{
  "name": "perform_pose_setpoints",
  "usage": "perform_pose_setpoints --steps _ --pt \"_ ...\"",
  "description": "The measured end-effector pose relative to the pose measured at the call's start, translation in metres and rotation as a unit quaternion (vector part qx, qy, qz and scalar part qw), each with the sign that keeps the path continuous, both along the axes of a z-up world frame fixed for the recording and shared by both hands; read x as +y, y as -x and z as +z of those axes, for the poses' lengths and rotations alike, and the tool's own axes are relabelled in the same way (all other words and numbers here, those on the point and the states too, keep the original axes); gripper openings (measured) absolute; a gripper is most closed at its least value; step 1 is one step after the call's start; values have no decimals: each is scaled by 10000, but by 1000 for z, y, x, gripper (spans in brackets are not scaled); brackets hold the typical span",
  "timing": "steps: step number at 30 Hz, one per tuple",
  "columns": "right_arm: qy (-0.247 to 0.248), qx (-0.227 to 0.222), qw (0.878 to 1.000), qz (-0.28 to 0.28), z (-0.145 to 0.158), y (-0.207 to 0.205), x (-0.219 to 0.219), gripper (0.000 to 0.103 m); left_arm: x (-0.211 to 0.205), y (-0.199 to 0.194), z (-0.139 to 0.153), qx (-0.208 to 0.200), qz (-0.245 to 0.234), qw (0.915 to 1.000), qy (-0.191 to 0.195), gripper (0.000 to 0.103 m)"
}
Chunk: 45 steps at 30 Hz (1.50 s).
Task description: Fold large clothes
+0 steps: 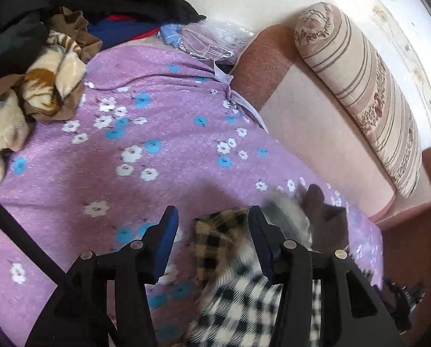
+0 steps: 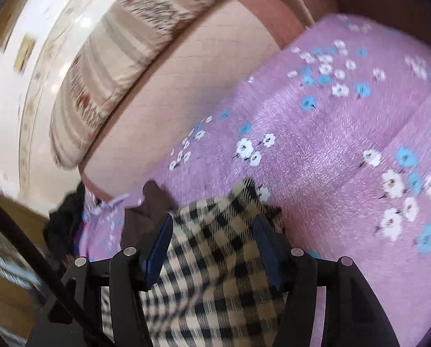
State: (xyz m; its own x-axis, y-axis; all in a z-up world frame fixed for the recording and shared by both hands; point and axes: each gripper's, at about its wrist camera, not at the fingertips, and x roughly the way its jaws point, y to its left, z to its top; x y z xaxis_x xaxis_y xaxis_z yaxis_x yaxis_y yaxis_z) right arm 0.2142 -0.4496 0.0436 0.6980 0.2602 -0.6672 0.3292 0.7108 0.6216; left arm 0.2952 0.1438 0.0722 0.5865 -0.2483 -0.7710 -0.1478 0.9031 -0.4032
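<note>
Both claws, left claw (image 1: 214, 225) and right claw (image 2: 212, 234), gape over checked cloth (image 2: 215, 260) on floral purple cover (image 1: 157, 110).

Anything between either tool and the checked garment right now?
Nothing visible. The checked garment lies directly between the right tool's open fingers, and in the left view it sits under the left tool, on the floral cover.
</note>
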Motion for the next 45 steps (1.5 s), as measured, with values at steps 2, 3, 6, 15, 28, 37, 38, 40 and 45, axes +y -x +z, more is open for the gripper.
perform_pose_setpoints --steps 2,3,6,15,28,37,38,40,45 --pt "189 24 9995 238 3 11 12 63 -1 11 2 4 -97 9998 -171 51" --pt "274 44 9990 364 3 19 18 63 0 16 2 7 -150 9997 -218 52" --pt "439 15 9965 711 0 52 35 63 -4 41 -2 56 -486 9981 -372 53" --pt "669 75 9945 800 -24 160 40 66 -14 132 -37 39 -1592 9862 -444 55" --pt "905 308 9891 1116 -53 169 54 16 -32 146 -59 519 -1916 9781 -621 6" --pt "638 228 9914 1119 -29 187 21 9 -28 157 -16 97 -2341 9669 -1012 5" --pt "607 288 9916 1103 -33 190 17 8 -30 158 -24 166 -2350 9658 -1085 5" --pt "609 406 9911 1109 -41 192 18 8 -31 158 -39 314 -2312 9653 -1171 5" --pt "561 551 9913 1054 -57 192 19 8 -24 159 -58 426 -2138 9708 -997 5"
